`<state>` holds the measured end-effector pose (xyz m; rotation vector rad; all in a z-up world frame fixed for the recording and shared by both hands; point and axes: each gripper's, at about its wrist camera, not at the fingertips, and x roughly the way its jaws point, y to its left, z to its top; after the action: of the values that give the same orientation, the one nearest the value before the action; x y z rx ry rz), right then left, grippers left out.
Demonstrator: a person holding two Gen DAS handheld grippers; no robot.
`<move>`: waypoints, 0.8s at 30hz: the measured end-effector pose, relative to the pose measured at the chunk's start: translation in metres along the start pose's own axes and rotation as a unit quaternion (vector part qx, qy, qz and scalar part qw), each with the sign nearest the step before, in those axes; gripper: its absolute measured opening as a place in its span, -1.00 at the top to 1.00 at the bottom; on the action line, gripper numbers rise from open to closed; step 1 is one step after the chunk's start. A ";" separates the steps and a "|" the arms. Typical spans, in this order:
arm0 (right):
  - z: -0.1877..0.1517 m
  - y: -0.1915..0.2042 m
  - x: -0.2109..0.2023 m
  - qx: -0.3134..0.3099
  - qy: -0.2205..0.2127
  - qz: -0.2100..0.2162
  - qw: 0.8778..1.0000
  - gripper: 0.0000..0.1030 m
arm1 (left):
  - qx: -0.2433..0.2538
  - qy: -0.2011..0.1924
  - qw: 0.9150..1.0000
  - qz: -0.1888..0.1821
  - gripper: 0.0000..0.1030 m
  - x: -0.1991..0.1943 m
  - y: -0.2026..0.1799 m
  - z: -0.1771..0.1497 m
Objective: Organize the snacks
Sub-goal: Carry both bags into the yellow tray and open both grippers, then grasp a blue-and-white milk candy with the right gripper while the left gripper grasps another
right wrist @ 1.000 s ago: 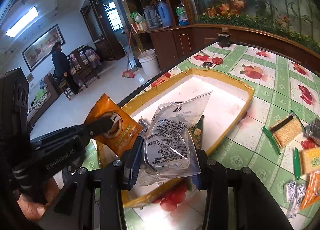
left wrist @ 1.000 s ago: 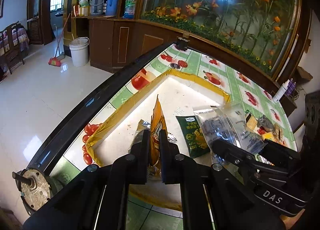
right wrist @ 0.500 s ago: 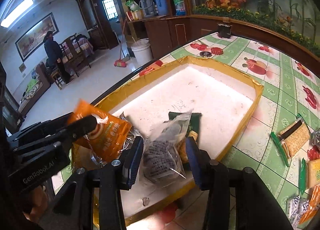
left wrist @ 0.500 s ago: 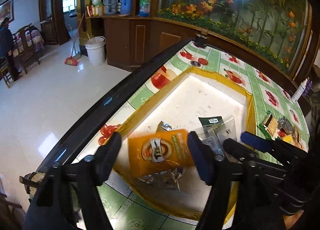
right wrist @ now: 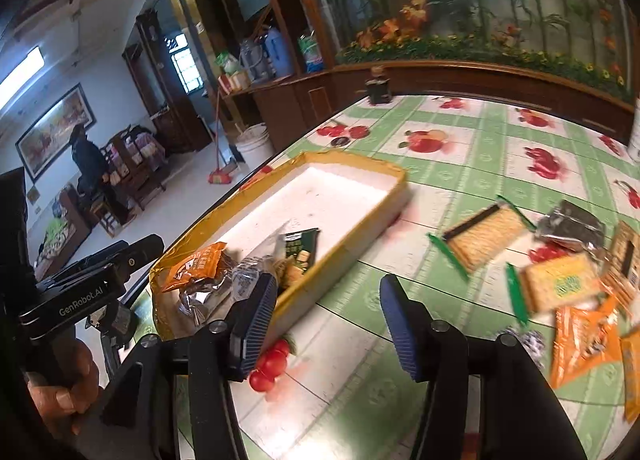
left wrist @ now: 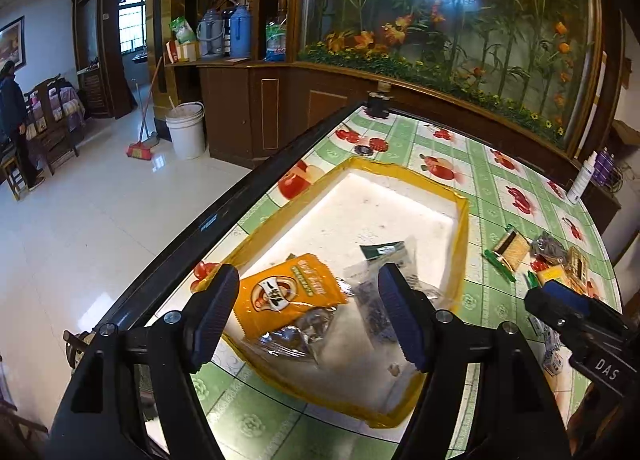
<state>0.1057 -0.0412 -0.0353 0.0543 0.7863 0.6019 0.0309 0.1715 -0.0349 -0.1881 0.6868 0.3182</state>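
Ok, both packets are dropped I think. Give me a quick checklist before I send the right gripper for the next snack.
1. Orange packet lying inside the yellow-rimmed tray: ok.
2. Clear packet in the tray beside it: ok.
3. Left gripper open, nothing between its pads: ok.
4. Right gripper holding nothing, over the tablecloth just outside the tray; its jaws are opening: ok.
5. Loose snacks reachable on the table: cracker packet and orange packets lie in the open: ok.
6. Sharp view of the next target: the right wrist picture is motion-blurred there: not ok.
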 end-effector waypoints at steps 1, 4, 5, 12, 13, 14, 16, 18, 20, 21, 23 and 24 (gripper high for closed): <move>-0.002 -0.006 -0.006 0.006 -0.004 -0.003 1.000 -0.09 | 0.003 0.000 1.000 -0.002 -0.40 -0.002 -0.003 0.000; -0.011 -0.023 -0.025 0.022 -0.014 -0.015 1.000 -0.09 | 0.012 -0.003 1.000 -0.006 -0.40 -0.007 -0.014 -0.002; -0.015 -0.031 -0.032 0.029 -0.018 -0.020 0.999 -0.10 | 0.016 -0.004 1.000 -0.008 -0.40 -0.009 -0.018 -0.003; -0.047 -0.091 -0.071 0.083 -0.024 -0.071 0.994 -0.26 | 0.058 -0.010 0.998 -0.018 -0.40 -0.019 -0.056 -0.008; -0.051 -0.100 -0.076 0.092 -0.025 -0.076 0.993 -0.27 | 0.063 -0.011 0.998 -0.020 -0.40 -0.020 -0.062 -0.009; -0.056 -0.110 -0.082 0.102 -0.027 -0.084 0.991 -0.27 | 0.070 -0.011 0.997 -0.021 -0.40 -0.022 -0.067 -0.010; -0.062 -0.125 -0.092 0.116 -0.031 -0.097 0.988 -0.27 | 0.083 -0.016 0.996 -0.020 -0.40 -0.026 -0.078 -0.013; -0.069 -0.141 -0.102 0.128 -0.032 -0.109 0.985 -0.27 | 0.096 -0.023 0.995 -0.017 -0.40 -0.030 -0.087 -0.014; -0.076 -0.155 -0.111 0.137 -0.033 -0.118 0.983 -0.27 | 0.109 -0.030 0.993 -0.013 -0.41 -0.033 -0.096 -0.015; -0.079 -0.161 -0.114 0.140 -0.033 -0.121 0.982 -0.27 | 0.113 -0.031 0.993 -0.013 -0.43 -0.035 -0.100 -0.016; -0.086 -0.172 -0.120 0.145 -0.031 -0.129 0.981 -0.28 | 0.120 -0.034 0.992 -0.015 -0.56 -0.038 -0.107 -0.017; -0.088 -0.177 -0.122 0.147 -0.030 -0.133 0.980 -0.28 | 0.122 -0.036 0.992 -0.015 -0.56 -0.038 -0.109 -0.018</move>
<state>0.0649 -0.2680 -0.0657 0.2334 0.8027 0.2273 0.0306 0.0557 -0.0167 0.0461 0.6455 0.2089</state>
